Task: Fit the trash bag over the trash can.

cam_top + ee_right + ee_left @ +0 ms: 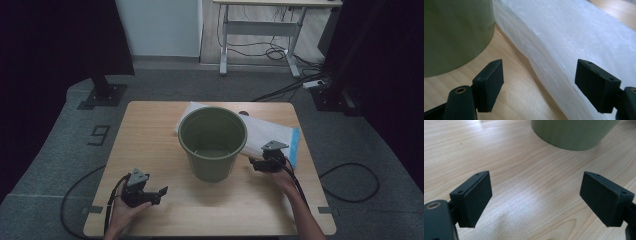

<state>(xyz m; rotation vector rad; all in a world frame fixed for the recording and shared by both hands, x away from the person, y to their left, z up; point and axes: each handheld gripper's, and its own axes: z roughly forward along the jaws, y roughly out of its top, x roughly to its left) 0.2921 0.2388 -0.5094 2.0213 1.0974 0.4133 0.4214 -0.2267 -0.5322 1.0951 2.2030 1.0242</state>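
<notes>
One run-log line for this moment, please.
left gripper: open, empty | right gripper: open at plastic bag edge | green bucket: upright, empty

Smooth green plastic bucket (pixel 212 142), crinkly translucent plastic bag (pixel 584 40), matt wood-grain table (pixel 499 152).

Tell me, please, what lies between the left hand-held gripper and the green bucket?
Only bare wooden table: in the left gripper view, nothing sits between the open left hand-held gripper and the green bucket.

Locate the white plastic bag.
High view: the white plastic bag lies flat on the table's far right, behind the green bucket, by the right hand-held gripper.
</notes>
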